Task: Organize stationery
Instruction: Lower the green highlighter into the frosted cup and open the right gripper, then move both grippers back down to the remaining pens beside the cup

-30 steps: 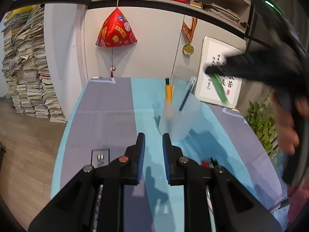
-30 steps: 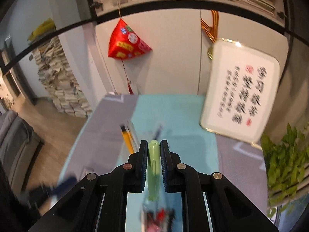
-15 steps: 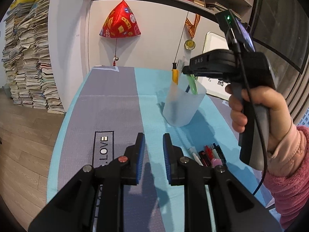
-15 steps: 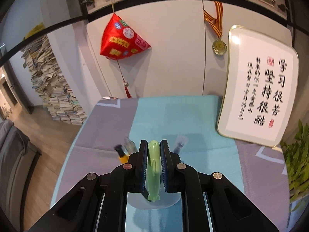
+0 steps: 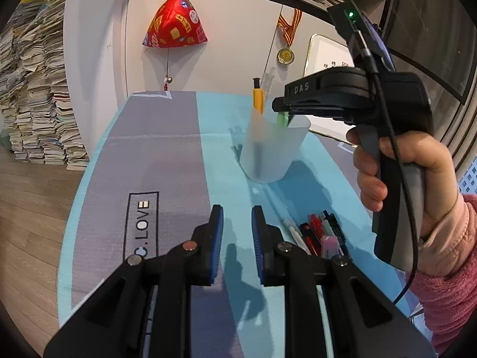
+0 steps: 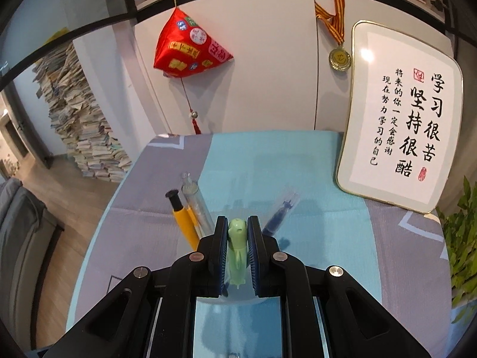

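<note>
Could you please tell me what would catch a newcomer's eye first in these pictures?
The right tool, shut on a green pen, hangs over the frosted cup mid-table, where a yellow pen already stands. Behind, a red pouch hangs on the wall and a framed calligraphy board leans to the right. More pens lie beside the empty left tool.

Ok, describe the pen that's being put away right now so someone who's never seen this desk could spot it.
Find the frosted translucent plastic cup standing on the turquoise and grey desk mat. Right at its rim, the right gripper has its jaws shut on a pale green pen. The neighbours already in the cup are yellow, clear and dark blue.
</note>
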Demonstrator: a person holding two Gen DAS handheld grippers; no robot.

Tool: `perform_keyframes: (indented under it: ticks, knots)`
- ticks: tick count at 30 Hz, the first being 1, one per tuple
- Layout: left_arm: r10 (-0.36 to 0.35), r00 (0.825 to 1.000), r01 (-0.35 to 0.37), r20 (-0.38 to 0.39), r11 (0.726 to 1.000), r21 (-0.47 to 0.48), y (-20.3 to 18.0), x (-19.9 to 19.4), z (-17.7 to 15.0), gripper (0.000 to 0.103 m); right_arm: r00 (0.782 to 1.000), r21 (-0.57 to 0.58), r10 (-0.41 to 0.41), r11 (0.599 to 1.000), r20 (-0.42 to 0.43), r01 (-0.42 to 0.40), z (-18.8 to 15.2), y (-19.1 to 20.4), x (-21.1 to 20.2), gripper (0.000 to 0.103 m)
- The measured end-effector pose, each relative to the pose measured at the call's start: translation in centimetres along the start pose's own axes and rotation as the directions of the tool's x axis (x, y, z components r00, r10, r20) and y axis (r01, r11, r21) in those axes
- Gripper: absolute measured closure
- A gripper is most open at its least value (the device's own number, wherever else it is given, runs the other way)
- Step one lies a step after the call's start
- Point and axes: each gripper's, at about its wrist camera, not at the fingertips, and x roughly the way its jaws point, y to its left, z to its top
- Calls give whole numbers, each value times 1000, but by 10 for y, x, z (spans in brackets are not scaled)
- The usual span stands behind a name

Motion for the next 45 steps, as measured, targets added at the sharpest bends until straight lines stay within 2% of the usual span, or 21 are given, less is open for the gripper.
perform_keyframes:
  ticks: [10, 12, 15, 20, 26, 32, 42, 45]
  knots:
    - [-10, 999, 10, -42, 1000, 14, -12, 10, -5, 86, 1000, -20, 1, 1000, -10, -1, -12, -9, -32, 89]
    - [-17, 998, 19, -55, 999, 26, -18, 13, -7, 86, 1000, -41, -18, 999, -24, 17, -19, -13, -39, 89]
    - [-26, 997, 28, -72, 999, 35, -25, 19, -8, 85, 994, -79, -64, 995, -93, 56, -37, -24, -42, 89]
    - [-25, 993, 33, -115, 997, 67, -42, 35, -15, 79, 966, -80, -114, 992, -233, 98, -78, -53, -32, 89]
    - [-9, 988, 22, -155, 997, 80, -52, 46, -22, 79, 947, -13, -75, 997, -312, 74, -106, -76, -21, 89]
    - [21, 987, -9, -161, 997, 77, -48, 45, -24, 78, 950, 28, -18, 999, -312, 28, -108, -80, -21, 89]
    - [37, 985, -25, -168, 997, 72, -49, 47, -25, 76, 957, 29, 25, 999, -289, -17, -107, -70, -29, 89]
    - [35, 984, -23, -172, 997, 74, -50, 48, -25, 76, 954, -2, 10, 1000, -299, -11, -109, -65, -28, 89]
